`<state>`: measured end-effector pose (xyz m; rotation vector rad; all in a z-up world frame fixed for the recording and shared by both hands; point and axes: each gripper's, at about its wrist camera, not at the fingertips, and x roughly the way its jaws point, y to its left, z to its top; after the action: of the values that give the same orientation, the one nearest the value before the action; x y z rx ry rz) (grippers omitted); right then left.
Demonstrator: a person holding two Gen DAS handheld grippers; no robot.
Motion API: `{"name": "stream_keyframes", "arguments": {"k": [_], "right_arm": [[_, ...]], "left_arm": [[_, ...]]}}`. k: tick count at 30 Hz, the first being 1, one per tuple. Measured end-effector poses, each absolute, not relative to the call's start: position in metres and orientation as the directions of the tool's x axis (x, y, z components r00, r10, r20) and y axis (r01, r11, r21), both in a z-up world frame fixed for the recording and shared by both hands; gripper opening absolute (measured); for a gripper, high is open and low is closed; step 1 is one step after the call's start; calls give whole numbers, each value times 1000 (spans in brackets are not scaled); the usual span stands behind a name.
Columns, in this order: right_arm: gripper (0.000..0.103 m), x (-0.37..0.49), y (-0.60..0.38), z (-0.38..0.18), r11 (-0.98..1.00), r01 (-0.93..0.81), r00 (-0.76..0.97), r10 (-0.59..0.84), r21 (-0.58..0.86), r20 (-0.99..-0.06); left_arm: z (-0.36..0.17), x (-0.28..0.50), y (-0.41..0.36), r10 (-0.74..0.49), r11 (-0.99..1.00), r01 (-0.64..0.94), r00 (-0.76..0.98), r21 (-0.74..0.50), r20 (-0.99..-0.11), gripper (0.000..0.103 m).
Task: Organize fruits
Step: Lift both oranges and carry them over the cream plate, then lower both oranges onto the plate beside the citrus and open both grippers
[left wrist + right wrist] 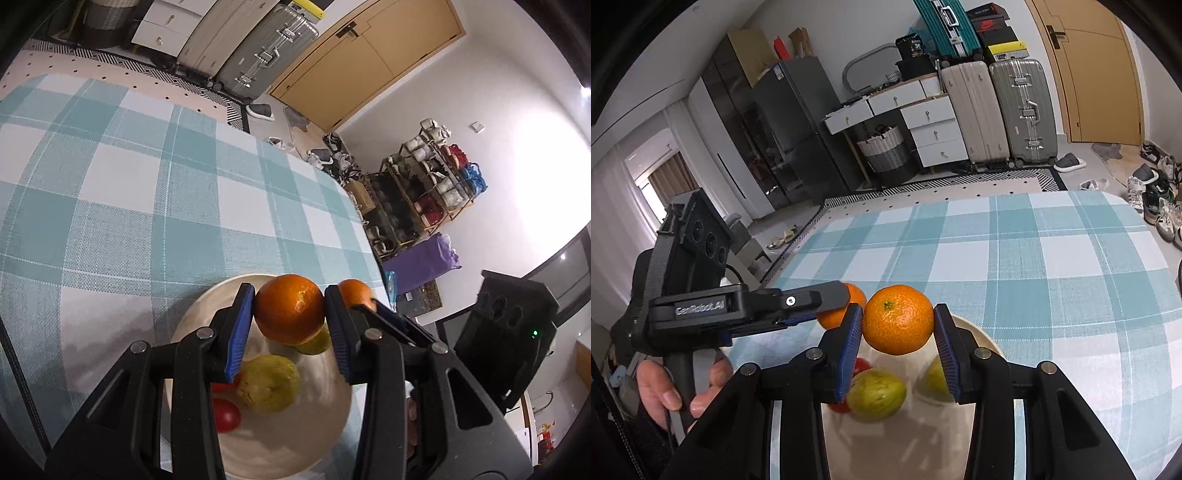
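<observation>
My left gripper point(289, 314) is shut on an orange point(290, 309) and holds it above a cream plate point(295, 443). My right gripper point(898, 325) is shut on a second orange point(898, 320) over the same plate point(979, 332). That second orange point(356, 293) and the right gripper's finger show just right of my left gripper. On the plate lie a yellow-green fruit point(267, 383), another green fruit point(316, 341) partly hidden under the held orange, and a red fruit point(225, 415). In the right wrist view the left gripper point(834, 299) holds its orange point(842, 308) at left.
The plate sits on a table with a teal and white checked cloth point(147, 206), near its right edge. Suitcases point(997, 114), drawers, a basket and a shoe rack point(417, 195) stand on the floor beyond.
</observation>
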<state>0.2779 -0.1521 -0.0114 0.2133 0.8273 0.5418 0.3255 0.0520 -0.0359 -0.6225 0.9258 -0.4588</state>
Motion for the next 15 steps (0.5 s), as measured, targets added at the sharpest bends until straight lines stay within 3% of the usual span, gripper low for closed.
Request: {"name": "stream_keyframes", "arguments": {"k": [15], "right_arm": [[40, 292, -130, -49, 875, -384, 524, 470, 295, -711]], "left_arm": [[-78, 354, 43, -636, 715, 59, 466, -696, -615, 36]]}}
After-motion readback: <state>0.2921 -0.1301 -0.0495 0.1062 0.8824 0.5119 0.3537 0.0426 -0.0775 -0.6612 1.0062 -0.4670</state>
